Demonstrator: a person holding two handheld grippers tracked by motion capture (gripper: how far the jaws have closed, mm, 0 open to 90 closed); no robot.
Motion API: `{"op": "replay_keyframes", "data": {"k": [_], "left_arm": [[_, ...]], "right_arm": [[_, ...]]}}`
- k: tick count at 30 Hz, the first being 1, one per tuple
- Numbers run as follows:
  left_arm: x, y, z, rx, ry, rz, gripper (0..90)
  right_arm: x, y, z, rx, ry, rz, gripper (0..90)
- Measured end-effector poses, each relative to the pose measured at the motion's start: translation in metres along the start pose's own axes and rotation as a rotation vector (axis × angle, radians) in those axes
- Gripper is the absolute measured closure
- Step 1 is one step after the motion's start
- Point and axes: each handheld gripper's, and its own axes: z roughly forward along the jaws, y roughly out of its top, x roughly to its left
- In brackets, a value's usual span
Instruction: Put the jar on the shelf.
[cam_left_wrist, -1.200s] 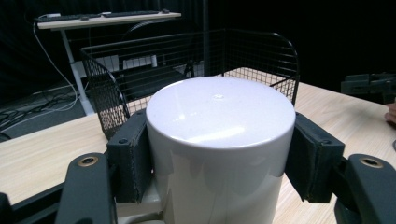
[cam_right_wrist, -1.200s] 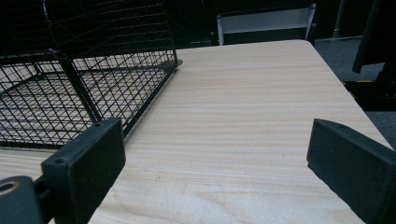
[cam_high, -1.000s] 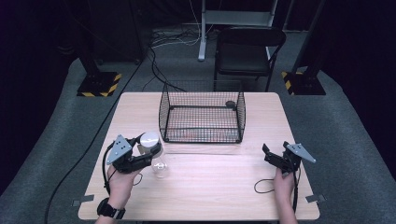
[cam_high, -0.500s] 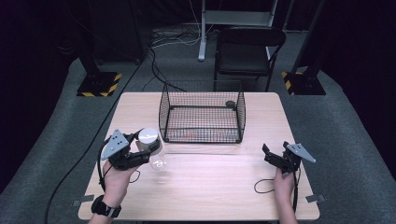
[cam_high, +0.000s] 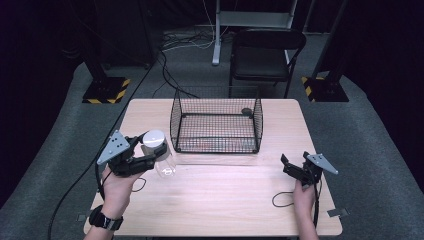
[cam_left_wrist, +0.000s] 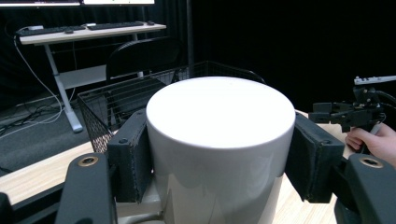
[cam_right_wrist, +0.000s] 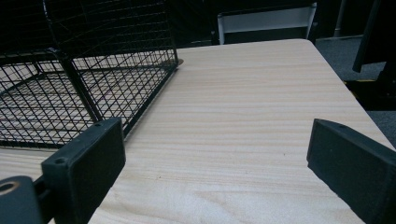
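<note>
High view: we see the left gripper (cam_high: 150, 152) clamping the white-lidded clear jar (cam_high: 161, 152) just left of the wire basket (cam_high: 216, 125); right gripper (cam_high: 295, 169) spread, idle.

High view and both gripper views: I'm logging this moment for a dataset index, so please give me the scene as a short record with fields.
surface: light wooden table
container: black wire mesh basket, open top, at the table's far middle
held object: clear jar with a white round lid
left gripper: jaws closed on the jar's lid
right gripper: jaws open, nothing between them, over bare table
behind table: black chair
</note>
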Motion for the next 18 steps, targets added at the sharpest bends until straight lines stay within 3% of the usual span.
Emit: {"op": "replay_keyframes", "data": {"k": [18], "left_arm": [[0.0018, 0.0107, 0.0004, 0.007, 0.004, 0.009, 32.7]], "right_arm": [[-0.0002, -0.0001, 0.0002, 0.001, 0.002, 0.001, 3.6]]}}
